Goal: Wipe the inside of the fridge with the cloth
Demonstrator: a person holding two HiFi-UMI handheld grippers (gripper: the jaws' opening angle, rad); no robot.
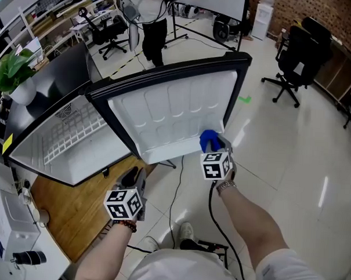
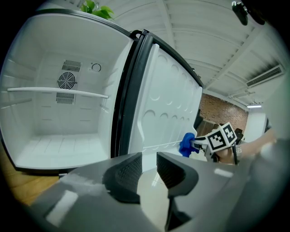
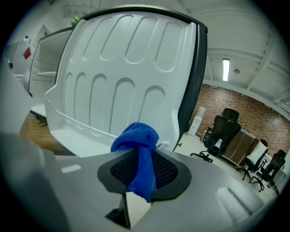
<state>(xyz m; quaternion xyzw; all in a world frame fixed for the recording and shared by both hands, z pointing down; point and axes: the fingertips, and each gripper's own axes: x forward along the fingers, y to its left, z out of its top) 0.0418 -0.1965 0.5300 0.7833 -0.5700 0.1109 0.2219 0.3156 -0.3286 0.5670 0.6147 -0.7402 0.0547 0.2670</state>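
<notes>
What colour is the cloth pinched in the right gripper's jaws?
Bright blue. The cloth shows best in the right gripper view, clamped by the right gripper.

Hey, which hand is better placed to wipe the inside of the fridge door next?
Right. The right gripper is shut on the blue cloth, close to the fridge door; the left gripper is empty, jaws apart, farther back.
</notes>
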